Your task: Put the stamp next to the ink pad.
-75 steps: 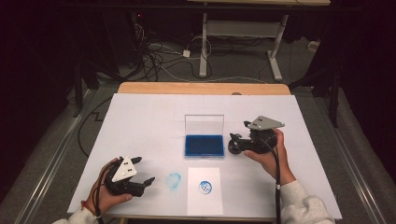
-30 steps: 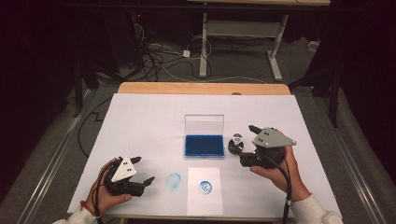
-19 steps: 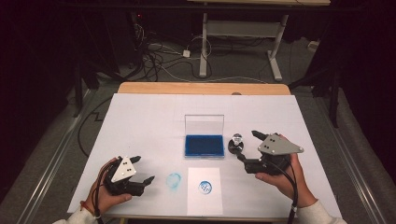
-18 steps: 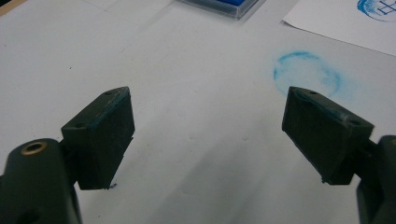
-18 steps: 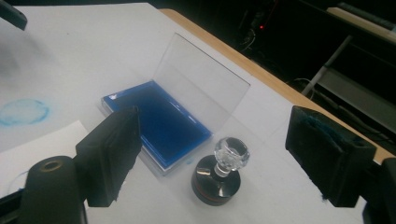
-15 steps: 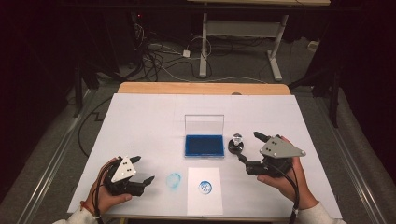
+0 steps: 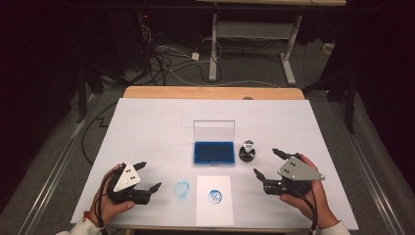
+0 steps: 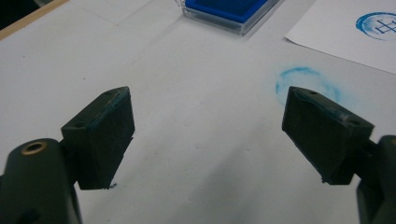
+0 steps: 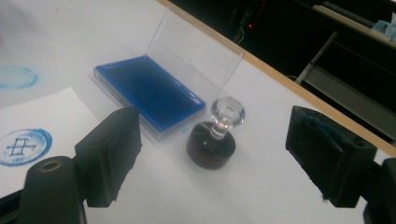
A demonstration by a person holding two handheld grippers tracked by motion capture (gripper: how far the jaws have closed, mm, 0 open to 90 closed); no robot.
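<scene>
**Stamp set on white table, both grippers idle and empty**

Left hand (image 7: 105,203): enters from the bottom left edge, wrapped around the left gripper (image 7: 148,176), which lies low over the table (image 7: 147,127) and points toward the centre. Jaws wide apart, nothing between them. In the left gripper view the bare white table surface lies between the two black jaws, with a faint blue smudge (image 8: 301,84) on the table just past the right-hand jaw.

Right hand (image 7: 306,198): enters from the bottom right edge, holding the right gripper (image 7: 268,162), its grey plate (image 7: 298,169) on top, and pointing toward the table's middle. Jaws wide apart, clamped on nothing.

Stamp (image 7: 247,152): dark round base with a clear knob, standing upright on the table, just right of the ink pad (image 7: 214,152). It sits ahead of the right gripper and apart from it; in the right gripper view the stamp (image 9: 215,140) appears between the two jaws but beyond their tips, untouched.

Ink pad: blue, in a clear case with the lid (image 7: 214,130) raised upright at the back, at the table's centre.

Paper sheet (image 7: 214,198): white, near the front edge, in front of the ink pad, bearing one round blue stamp mark (image 7: 214,196). The blue smudge lies on the table just left of the sheet.
</scene>
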